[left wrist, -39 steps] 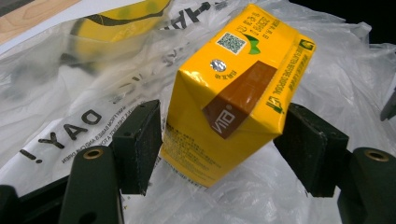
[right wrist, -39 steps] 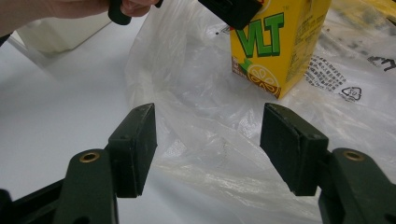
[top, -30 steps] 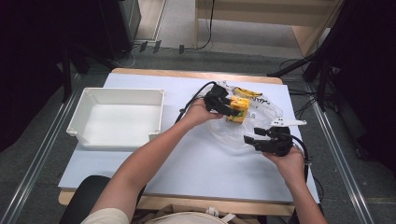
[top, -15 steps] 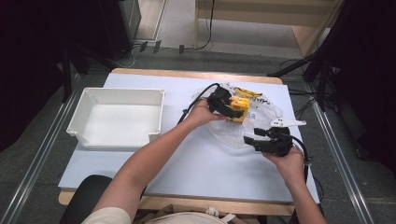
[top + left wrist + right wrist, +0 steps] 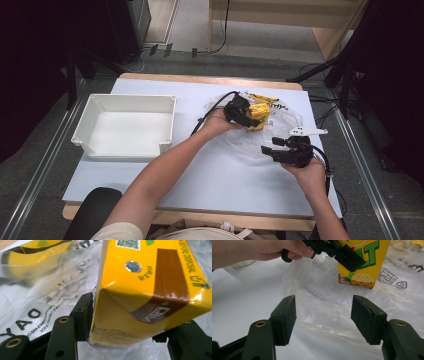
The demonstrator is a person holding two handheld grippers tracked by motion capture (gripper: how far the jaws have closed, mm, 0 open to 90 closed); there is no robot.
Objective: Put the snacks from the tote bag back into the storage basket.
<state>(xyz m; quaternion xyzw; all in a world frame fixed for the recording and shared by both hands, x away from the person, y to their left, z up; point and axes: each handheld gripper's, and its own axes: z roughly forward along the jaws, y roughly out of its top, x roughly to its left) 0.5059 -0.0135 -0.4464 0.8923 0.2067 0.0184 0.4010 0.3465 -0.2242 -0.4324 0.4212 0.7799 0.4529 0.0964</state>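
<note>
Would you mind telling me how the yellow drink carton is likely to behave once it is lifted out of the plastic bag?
The yellow drink carton looks boxy with flat, folded faces, so it should stay fairly stiff between the left gripper pads. Its glossy surface may slip a little. The thin clear plastic bag under it will probably crumple and might cling.

White rectangular tray [image 5: 125, 131] is seen on the left half of the table [image 5: 235, 190], open side up, nothing visible inside. Table top is covered in a pale sheet, with a wooden edge exposed along the far side. A dark rounded seat or stool part [image 5: 92, 212] is seen at the near left corner of the table. Metal rails [image 5: 37, 172] are laid on the grey floor on both sides of the table. Black cables [image 5: 227, 25] are run across the floor behind it. Light wooden furniture [image 5: 280, 25] is placed at the back; dark equipment stands at far left and right.
</note>
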